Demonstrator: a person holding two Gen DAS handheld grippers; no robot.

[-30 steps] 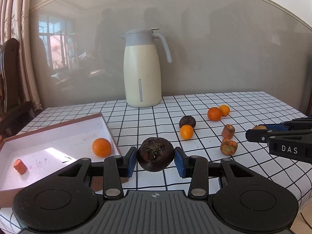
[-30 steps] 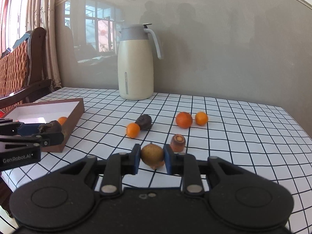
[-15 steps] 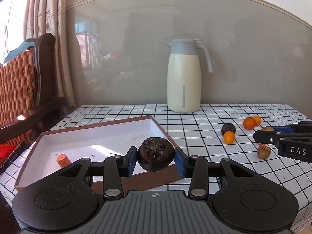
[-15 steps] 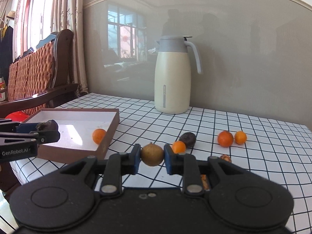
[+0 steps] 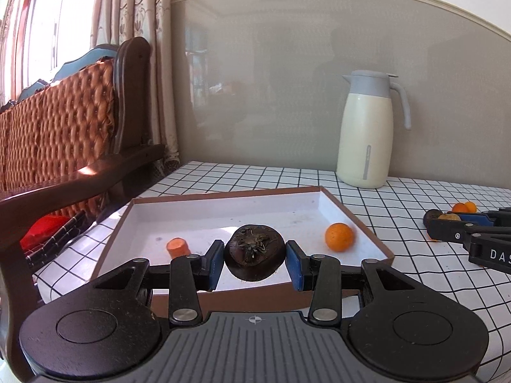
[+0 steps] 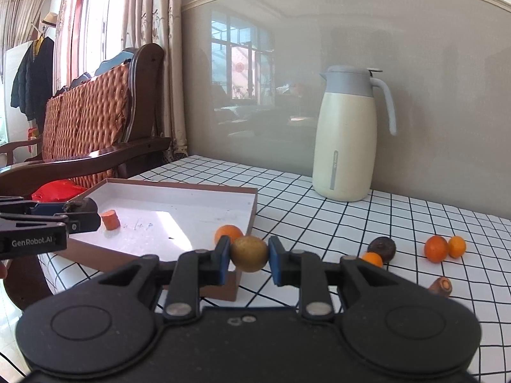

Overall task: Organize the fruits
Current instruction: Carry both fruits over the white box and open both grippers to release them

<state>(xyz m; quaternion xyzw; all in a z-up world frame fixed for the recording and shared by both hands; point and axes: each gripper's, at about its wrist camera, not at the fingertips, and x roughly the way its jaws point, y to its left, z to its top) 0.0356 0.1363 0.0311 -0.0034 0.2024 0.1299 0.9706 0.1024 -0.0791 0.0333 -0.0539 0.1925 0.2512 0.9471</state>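
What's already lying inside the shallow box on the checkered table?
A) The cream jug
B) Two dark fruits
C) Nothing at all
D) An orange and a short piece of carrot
D: on the box's white floor lie an orange and a carrot piece; the dark fruit is held in the left claw, not lying in the box.

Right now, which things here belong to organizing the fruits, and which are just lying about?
Part of the job:
- shallow brown-rimmed white tray
- dark wrinkled round fruit held in the left jaws
- small yellow-brown round fruit held in the right jaws
- round orange in the tray
- loose oranges on the checked tablecloth

Just lying about:
- cream thermos jug
- wooden padded bench
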